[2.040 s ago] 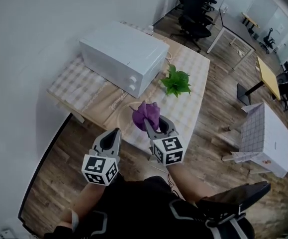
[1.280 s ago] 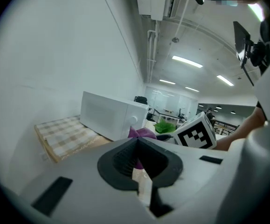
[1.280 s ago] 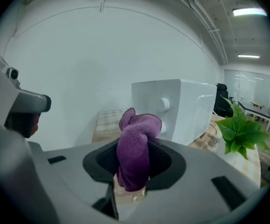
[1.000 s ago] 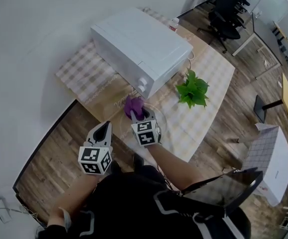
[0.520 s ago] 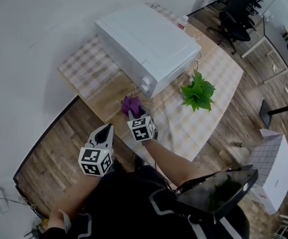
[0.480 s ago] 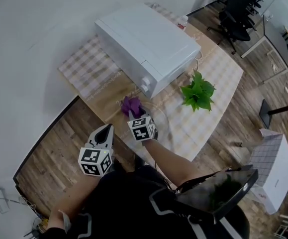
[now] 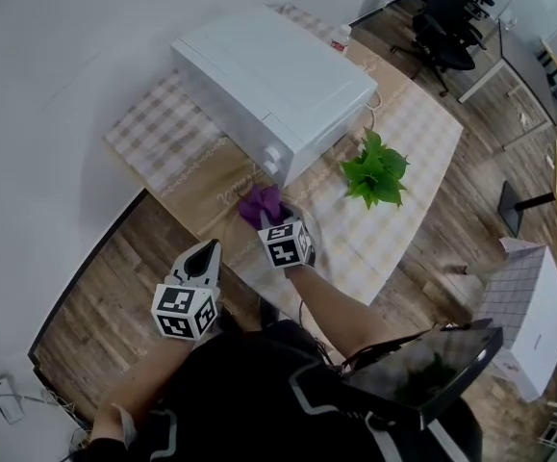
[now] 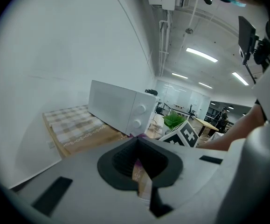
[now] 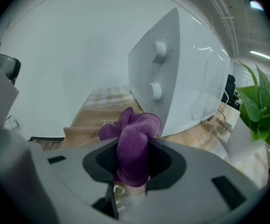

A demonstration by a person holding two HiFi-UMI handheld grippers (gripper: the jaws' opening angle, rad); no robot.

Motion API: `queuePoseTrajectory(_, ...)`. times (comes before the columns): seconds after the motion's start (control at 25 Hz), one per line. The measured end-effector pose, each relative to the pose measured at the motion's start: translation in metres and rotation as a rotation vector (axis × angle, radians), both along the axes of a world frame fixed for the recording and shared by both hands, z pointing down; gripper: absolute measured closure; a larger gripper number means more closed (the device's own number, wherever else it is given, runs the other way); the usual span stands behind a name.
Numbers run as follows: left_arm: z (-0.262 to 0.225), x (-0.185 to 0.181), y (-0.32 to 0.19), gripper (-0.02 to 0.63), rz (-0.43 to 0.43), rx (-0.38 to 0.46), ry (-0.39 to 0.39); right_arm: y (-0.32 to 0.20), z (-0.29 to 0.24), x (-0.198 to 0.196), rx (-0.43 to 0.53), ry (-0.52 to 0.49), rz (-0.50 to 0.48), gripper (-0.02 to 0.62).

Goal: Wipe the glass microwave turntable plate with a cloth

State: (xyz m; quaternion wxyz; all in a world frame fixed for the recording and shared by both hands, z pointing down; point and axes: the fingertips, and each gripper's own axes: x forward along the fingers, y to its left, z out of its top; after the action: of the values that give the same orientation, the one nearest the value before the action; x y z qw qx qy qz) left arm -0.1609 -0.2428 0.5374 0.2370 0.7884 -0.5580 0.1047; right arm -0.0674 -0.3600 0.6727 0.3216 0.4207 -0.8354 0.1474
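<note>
My right gripper (image 7: 270, 218) is shut on a bunched purple cloth (image 7: 262, 204) and holds it down at the table's front edge, just in front of the white microwave (image 7: 276, 75). The right gripper view shows the cloth (image 9: 134, 143) bulging out between the jaws. The glass turntable plate (image 7: 311, 229) shows only as a faint clear rim beside that gripper's marker cube. My left gripper (image 7: 204, 251) hangs off the table's front left edge over the floor, shut, with nothing in it. In its own view the left gripper (image 8: 139, 164) points toward the microwave (image 8: 121, 111).
A green potted plant (image 7: 374, 173) stands right of the microwave on the checked tablecloth (image 7: 153, 133). The white wall runs along the table's left side. Wooden floor lies in front. Office chairs and other tables stand far off at the right.
The right gripper with the cloth has slid a little to the right along the table in front of the microwave. The left gripper has stayed where it was, still shut.
</note>
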Motion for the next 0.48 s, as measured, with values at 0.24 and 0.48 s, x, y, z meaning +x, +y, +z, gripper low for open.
queuePoseTrajectory(0.24, -0.002, 0.013, -0.002, 0.603, 0.037, 0.006, 0.003, -0.004, 0.001, 0.035, -0.003, 0.002, 0.058, 0.457)
queuePoseTrajectory(0.48, -0.001, 0.024, -0.001, 0.603, 0.066, 0.005, 0.002, -0.005, 0.000, 0.070, -0.004, 0.038, 0.111, 0.456)
